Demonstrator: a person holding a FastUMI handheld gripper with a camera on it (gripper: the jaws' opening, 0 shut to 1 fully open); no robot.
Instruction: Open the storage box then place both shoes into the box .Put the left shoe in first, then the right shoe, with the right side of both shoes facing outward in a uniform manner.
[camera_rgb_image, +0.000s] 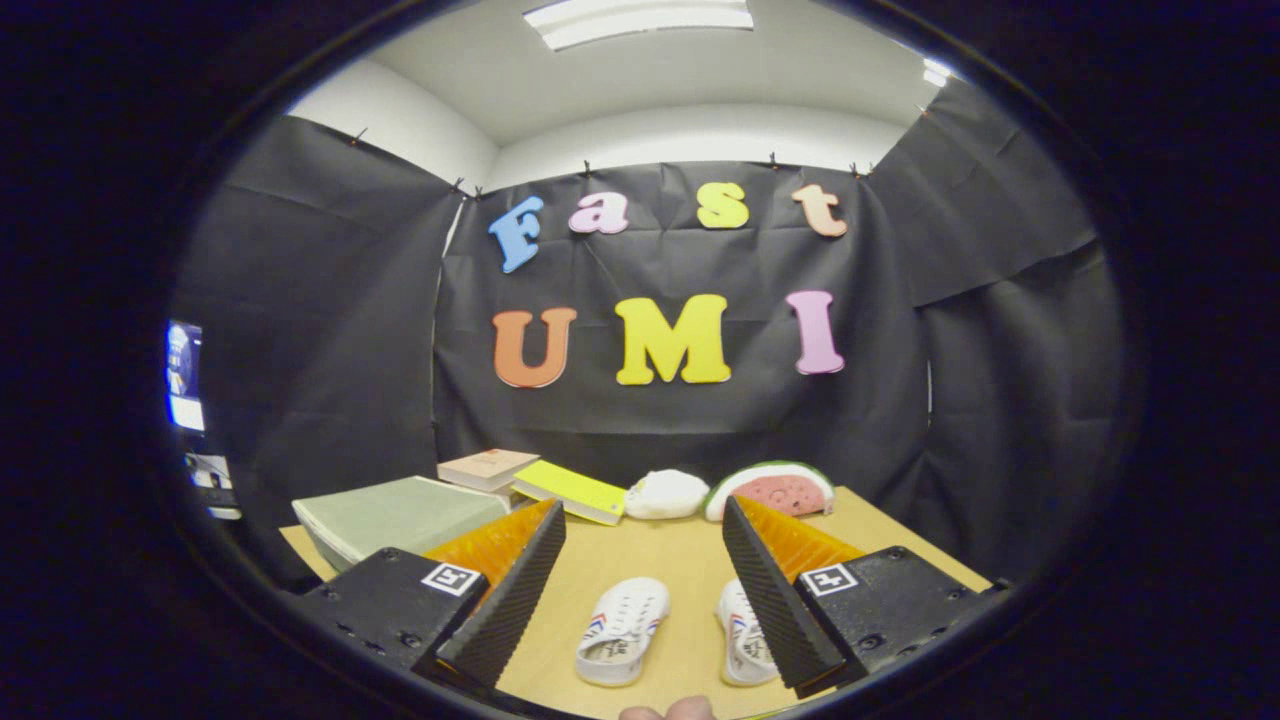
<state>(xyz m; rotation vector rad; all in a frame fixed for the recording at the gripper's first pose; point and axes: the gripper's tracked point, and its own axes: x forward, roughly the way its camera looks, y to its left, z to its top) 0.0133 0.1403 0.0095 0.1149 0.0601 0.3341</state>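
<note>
Two white clog shoes with red and blue stripes lie side by side on the wooden table (660, 560). The left shoe (622, 630) sits between my fingers. The right shoe (742, 635) is partly hidden behind my right finger (775, 590). My gripper (640, 525) hovers above them, open wide, with nothing between its fingers. A grey-green storage box (400, 515) with its lid shut stands on the table beyond my left finger (510, 590).
At the back of the table lie a beige book (487, 468), a yellow book (570, 491), a white plush (665, 494) and a watermelon-slice toy (775, 490). A screen (184, 375) glows at the far left. Fingertips of a hand (668, 710) show at the table's near edge.
</note>
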